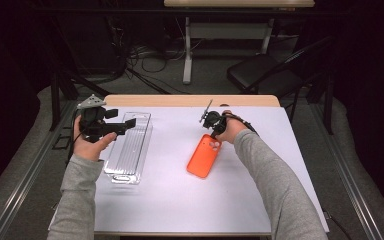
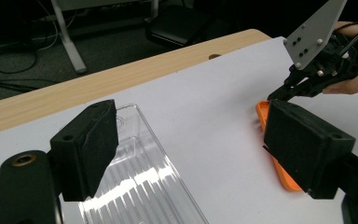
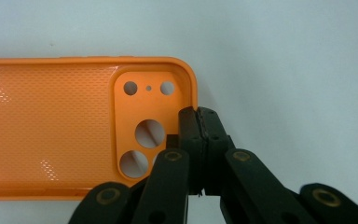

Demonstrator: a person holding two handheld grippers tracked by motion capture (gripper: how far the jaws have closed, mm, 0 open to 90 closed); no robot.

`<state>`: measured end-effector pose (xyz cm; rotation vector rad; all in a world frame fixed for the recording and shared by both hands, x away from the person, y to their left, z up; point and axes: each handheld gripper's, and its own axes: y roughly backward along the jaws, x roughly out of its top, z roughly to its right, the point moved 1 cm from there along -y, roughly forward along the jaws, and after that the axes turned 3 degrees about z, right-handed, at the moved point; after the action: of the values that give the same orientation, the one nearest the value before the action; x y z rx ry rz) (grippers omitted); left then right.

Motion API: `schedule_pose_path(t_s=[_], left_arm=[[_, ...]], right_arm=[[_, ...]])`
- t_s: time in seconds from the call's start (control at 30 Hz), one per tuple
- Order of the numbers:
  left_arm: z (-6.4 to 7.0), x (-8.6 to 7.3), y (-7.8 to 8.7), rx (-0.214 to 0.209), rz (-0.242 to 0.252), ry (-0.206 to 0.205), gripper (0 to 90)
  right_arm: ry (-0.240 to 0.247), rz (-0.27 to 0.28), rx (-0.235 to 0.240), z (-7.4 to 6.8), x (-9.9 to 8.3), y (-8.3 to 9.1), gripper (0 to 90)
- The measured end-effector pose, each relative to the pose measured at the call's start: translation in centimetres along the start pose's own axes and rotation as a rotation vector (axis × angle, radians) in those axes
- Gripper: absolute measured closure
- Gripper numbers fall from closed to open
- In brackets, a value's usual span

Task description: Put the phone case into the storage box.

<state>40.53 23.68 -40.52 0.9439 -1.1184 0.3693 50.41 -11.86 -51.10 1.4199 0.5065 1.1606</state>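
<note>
An orange phone case (image 1: pixel 204 156) lies inside-up on the white table, its camera cut-outs at the far end. My right gripper (image 1: pixel 213 133) is shut on the case's rim at that end. In the right gripper view the two jaws (image 3: pixel 199 115) are pressed together over the rim of the case (image 3: pixel 46 126), beside the cut-outs. A clear plastic tray (image 1: pixel 130 147) lies lengthwise at the left. My left gripper (image 1: pixel 125 125) is held open just above the tray's far part, jaws pointing right. Its pads (image 2: pixel 91 149) stand wide apart with nothing between them, above the tray (image 2: pixel 144 182).
The white table top (image 1: pixel 260 125) has a wooden strip (image 1: pixel 190 100) along its far edge. Beyond it on the floor are a black chair (image 1: pixel 265 75), another table's leg (image 1: pixel 187 55) and cables. The left gripper view also shows the right gripper (image 2: pixel 307 79) and the case (image 2: pixel 263 112).
</note>
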Motion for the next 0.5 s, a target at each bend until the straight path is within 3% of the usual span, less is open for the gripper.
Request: schedule_pose_path(t_s=[0.5], left_arm=[[0.1, 0.0, -0.1, 0.001, 0.0, 0.0, 17.9]], right_arm=[[-0.001, 0.069, 0.003, -0.3, 0.2, 1.2, 90.0]])
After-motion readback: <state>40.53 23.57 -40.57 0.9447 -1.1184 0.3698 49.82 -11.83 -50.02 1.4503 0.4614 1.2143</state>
